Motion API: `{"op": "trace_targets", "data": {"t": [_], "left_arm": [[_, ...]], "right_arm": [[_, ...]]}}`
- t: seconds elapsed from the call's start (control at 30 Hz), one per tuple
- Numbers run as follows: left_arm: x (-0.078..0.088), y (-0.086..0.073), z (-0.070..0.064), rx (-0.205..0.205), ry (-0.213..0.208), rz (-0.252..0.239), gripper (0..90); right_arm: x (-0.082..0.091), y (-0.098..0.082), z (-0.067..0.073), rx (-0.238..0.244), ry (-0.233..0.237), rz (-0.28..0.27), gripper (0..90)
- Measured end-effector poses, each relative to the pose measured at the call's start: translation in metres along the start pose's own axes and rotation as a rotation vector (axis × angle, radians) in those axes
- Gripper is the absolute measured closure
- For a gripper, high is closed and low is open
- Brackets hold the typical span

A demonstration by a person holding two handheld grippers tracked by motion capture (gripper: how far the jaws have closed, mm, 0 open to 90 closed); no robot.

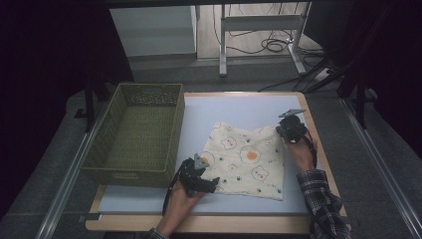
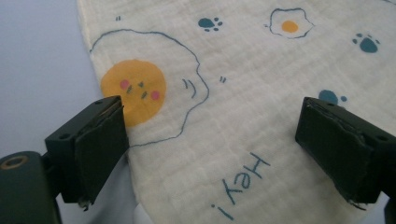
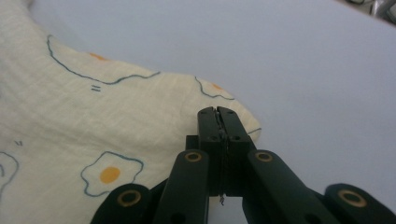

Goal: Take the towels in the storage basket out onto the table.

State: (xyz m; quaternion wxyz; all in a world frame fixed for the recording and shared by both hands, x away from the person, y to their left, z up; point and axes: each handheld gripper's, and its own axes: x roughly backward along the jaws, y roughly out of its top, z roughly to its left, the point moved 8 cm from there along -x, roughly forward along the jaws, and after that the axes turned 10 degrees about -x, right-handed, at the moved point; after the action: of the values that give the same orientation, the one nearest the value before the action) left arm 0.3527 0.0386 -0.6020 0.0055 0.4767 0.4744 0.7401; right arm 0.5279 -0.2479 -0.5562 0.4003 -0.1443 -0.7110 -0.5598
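Resting low on the cloth (image 1: 247, 158), left gripper (image 2: 210, 140) gapes; right gripper (image 3: 218, 116) clenched at its corner; basket (image 1: 133, 134) beyond the left one

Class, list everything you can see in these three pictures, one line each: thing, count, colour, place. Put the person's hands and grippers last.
Square cotton cloth printed with fried eggs and paw prints: one, cream, flat on the mat's middle.
Woven plastic basket: one, olive green, left of the cloth, nothing in it.
Table mat: one, pale blue-grey, covering the tabletop.
Wooden table: one, light brown, under the mat.
Metal desk frame: one, grey, on the floor beyond the table, with black cables.
Checked sleeve: one, dark plaid, lower right.
Left gripper: one, black, jaws open over the cloth's near left corner.
Right gripper: one, black, jaws shut at the cloth's far right corner; whether it pinches fabric is unclear.
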Motion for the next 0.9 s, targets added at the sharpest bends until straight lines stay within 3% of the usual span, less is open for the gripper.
{"op": "trace_targets", "data": {"t": [0.1,0.13,0.23,0.4,0.43,0.47,0.57,0.7,0.8,0.9], "left_arm": [[0.0,0.0,0.0,0.0,0.0,0.0,9.0],[0.0,0.0,0.0,0.005,0.001,-0.004,9.0],[0.0,0.0,0.0,-0.001,0.0,0.0,8.9],[0.0,0.0,0.0,0.0,0.0,-0.002,8.9],[0.0,0.0,0.0,0.0,0.0,-0.002,8.9],[0.0,0.0,0.0,0.0,0.0,-0.001,8.9],[0.0,0.0,0.0,0.0,0.0,-0.001,8.9],[0.0,0.0,0.0,0.0,0.0,-0.002,8.9],[0.0,0.0,0.0,0.0,0.0,-0.002,8.9],[0.0,0.0,0.0,-0.002,0.001,0.002,8.9]], "right_arm": [[-0.004,-0.008,-0.01,-0.036,-0.011,0.022,89.2],[-0.004,-0.012,-0.012,-0.051,0.012,0.024,88.9],[-0.001,-0.014,-0.013,-0.058,0.017,0.025,83.4],[0.007,-0.004,-0.005,-0.067,0.064,-0.006,75.1],[0.007,-0.001,-0.001,-0.065,0.079,-0.008,73.8],[0.003,0.007,0.011,-0.064,0.119,-0.015,72.7],[-0.006,0.016,0.03,-0.049,0.158,-0.018,72.5],[-0.017,0.027,0.052,-0.03,0.191,-0.022,72.5],[-0.034,0.043,0.082,-0.004,0.235,-0.019,70.1],[-0.042,0.046,0.094,0.011,0.246,-0.012,67.5]]}}
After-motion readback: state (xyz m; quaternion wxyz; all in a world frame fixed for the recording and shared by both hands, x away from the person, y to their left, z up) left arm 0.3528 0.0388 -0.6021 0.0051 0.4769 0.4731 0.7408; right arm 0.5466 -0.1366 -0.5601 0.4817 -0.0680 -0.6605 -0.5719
